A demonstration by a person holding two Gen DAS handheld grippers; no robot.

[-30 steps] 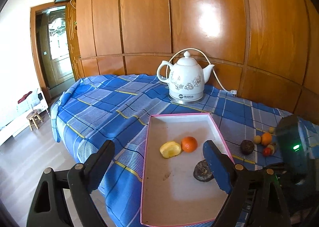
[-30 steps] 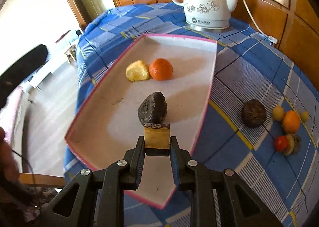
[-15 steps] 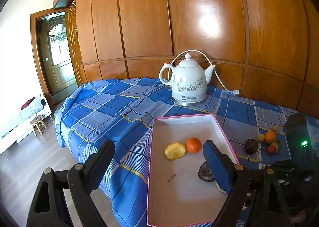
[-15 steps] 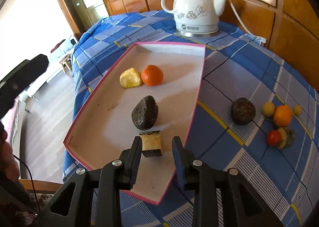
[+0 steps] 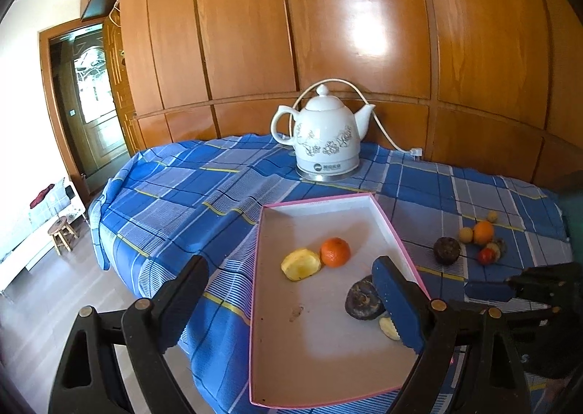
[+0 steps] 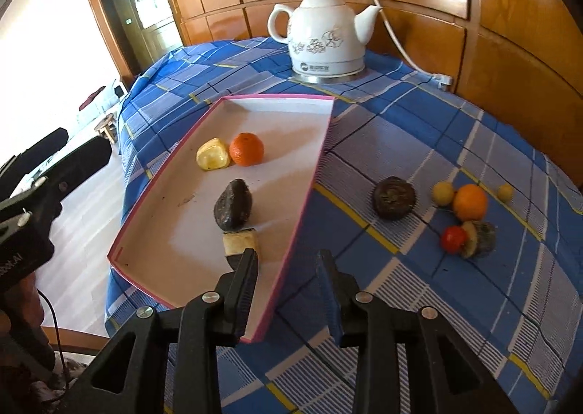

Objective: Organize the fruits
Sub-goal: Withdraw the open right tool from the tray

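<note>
A pink-rimmed white tray on the blue checked cloth holds an orange, a yellow fruit piece, a dark wrinkled fruit and a pale cut piece. My right gripper hovers over the tray's near right edge. Its jaws are opening with nothing between them, and the cut piece lies just beyond the left finger. My left gripper is wide open and empty, above the tray's near left side. On the cloth to the right lie a dark round fruit, an orange and a red fruit.
A white kettle with a cord stands behind the tray, against the wooden wall. Small yellow fruits and a cut half lie among the loose fruit. The cloth drops off at the left towards the floor, where a stool stands.
My right gripper let go of the pale cut piece, which now lies in the tray beside the dark fruit. The jaws opened and drew back to the right. The left gripper stayed open.
</note>
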